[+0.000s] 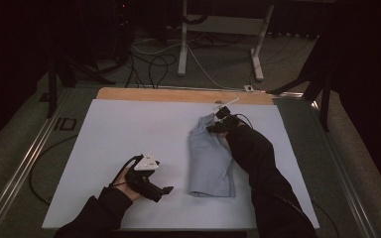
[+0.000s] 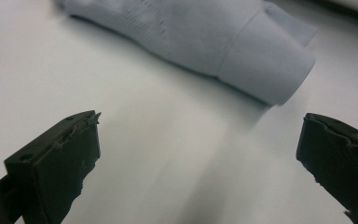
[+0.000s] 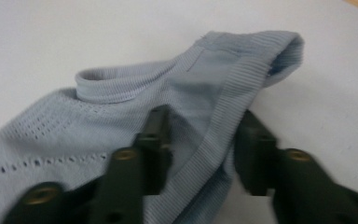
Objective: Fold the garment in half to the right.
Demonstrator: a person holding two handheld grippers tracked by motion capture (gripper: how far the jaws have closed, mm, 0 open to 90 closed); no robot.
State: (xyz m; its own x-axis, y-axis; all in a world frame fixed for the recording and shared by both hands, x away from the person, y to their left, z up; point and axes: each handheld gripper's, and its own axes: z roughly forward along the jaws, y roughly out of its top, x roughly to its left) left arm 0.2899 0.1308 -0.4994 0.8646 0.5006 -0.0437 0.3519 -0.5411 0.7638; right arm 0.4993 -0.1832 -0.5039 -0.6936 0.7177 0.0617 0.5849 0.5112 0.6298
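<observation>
On the near-left part of the white sheet point(image 1: 129, 129) sits the left gripper point(image 1: 166, 190), held low in a dark-sleeved hand point(image 1: 124, 183) — its jaws point right, toward the pale blue garment point(image 1: 211, 158). Left gripper view: both black jaws stand wide apart with nothing between them, bare white surface under the gap, so this tool is released. Ahead of the jaws in that view lies a folded, ribbed end of the garment point(image 2: 256, 70), near but not touching either jaw.

Centre-right of the sheet, the garment lies folded in a long strip running from the near edge toward the far side, flat on the white surface. A knit hole pattern shows along one part of the cloth in the right gripper view point(image 3: 51, 126).

At the far end of the garment is the right gripper point(image 1: 217, 126), reached in over the cloth by a long dark sleeve point(image 1: 263, 173) that crosses the garment's right edge. Right gripper view: the two jaws straddle a ribbed band point(image 3: 223, 126) of the garment, one on each side, band running up between them — jaws look close on the fabric, partly closed, but I cannot tell whether they actually pinch it. The ribbed collar-like edge point(image 3: 107, 88) curls up just beyond the jaws, lifted a little off the surface.

Past the sheet, a strip of bare wooden tabletop point(image 1: 178, 94) shows at the far edge.
</observation>
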